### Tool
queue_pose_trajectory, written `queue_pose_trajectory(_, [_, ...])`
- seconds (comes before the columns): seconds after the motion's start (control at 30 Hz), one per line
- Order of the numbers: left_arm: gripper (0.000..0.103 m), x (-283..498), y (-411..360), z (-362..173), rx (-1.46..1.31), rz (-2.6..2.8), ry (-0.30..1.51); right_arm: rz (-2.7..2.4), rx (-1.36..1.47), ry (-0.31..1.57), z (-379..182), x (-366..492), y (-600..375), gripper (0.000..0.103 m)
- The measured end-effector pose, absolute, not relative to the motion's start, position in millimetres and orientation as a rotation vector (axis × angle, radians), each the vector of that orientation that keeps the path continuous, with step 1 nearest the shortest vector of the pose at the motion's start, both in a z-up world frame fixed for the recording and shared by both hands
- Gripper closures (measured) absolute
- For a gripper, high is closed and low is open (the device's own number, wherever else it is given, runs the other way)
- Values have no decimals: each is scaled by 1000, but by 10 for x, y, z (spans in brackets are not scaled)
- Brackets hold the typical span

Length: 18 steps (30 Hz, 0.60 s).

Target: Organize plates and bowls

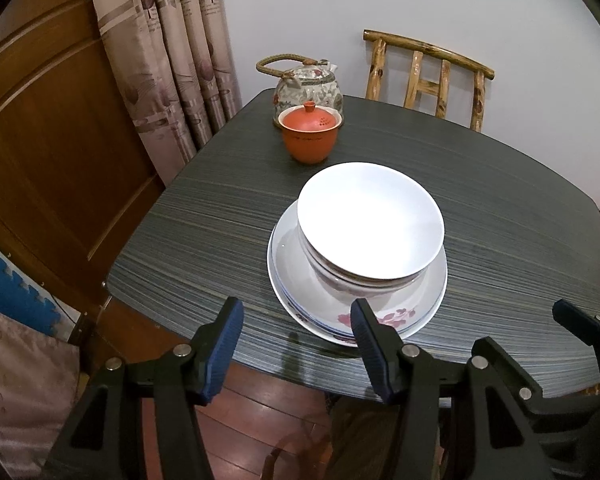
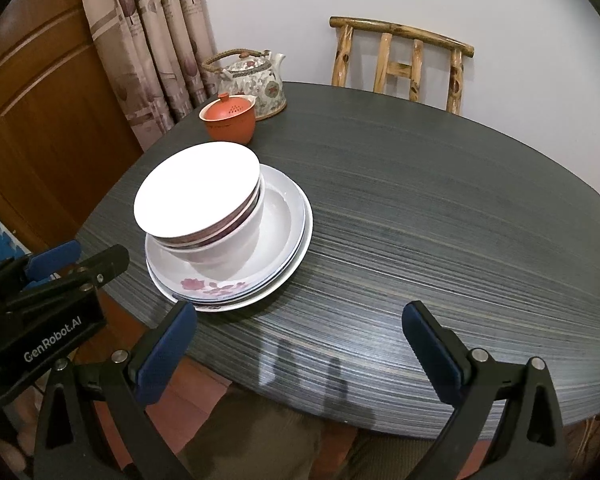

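Right now my left gripper (image 1: pixel 296 344) hangs over the near edge of the table (image 1: pixel 500 216), jaws apart with nothing between them. Its right-hand pad sits in front of the rim of the plate stack in the left wrist view; whether it touches the rim I cannot tell. My right gripper (image 2: pixel 300 356) hovers beside it, also over the near edge, its 2 blue pads spread wide and empty, only bare tabletop showing in the gap.

Just beyond the fingertips lies the task's crockery, gathered into 1 pile near the front left part of the table. At the bottom are the plates (image 1: pixel 432 300), white, nested flat, the top one carrying a pink flower print on its near rim and a blue line showing on one beneath. How many plates there are I cannot tell for sure. Standing on them are the bowls (image 1: pixel 370 220), nested upright one inside another, white inside with dark bands around the outer rims; the stack sits off centre, toward the far side of the plates.

Farther back, well apart from the pile, stands an orange lidded cup (image 1: pixel 310 134), and just behind it a patterned teapot (image 1: pixel 310 86) with a woven handle. Past the table's far edge is a bamboo chair (image 1: pixel 428 76) against the wall, with a curtain (image 1: pixel 168 48) and a wooden door (image 1: pixel 52 128) at left.
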State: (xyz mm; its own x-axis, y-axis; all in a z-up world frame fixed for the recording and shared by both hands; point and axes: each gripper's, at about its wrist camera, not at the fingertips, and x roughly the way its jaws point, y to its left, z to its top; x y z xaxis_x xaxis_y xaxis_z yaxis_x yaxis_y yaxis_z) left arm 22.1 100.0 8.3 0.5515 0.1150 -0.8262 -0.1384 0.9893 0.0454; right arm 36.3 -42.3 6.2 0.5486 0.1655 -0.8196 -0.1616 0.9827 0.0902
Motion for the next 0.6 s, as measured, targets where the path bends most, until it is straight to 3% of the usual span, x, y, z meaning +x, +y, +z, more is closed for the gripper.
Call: queue_pose_trajectory(0.6, [46,212,1001,71,-27,149,974,202,-15,982,35,338,-386,1])
